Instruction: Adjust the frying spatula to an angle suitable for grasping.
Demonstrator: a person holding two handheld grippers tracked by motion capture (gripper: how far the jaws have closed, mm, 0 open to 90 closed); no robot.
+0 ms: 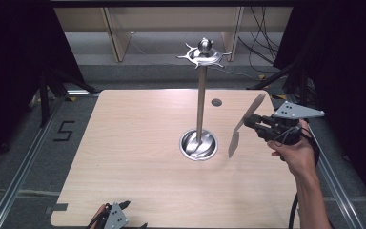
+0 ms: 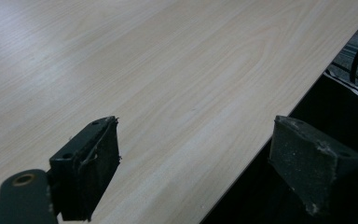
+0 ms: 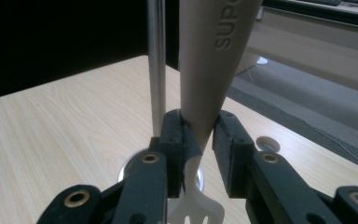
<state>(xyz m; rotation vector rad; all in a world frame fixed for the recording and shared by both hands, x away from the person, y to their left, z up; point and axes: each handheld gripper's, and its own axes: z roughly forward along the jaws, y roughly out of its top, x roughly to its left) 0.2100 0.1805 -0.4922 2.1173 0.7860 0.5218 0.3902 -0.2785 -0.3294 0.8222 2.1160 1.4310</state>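
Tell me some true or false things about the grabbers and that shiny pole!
1. The right hand-held gripper holds a beige spatula. True.
2. The metal stand lies flat on the table. False: it stands upright on its round base.
3. The left hand-held gripper is open with nothing in it. True.
4. Utensils already hang from the stand's hooks. False: the hooks are bare.
5. The spatula touches the stand. False: in the high view they are apart.

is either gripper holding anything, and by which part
The right gripper is shut on a beige slotted spatula, at the narrow neck between handle and head. The left gripper is open, holding nothing.
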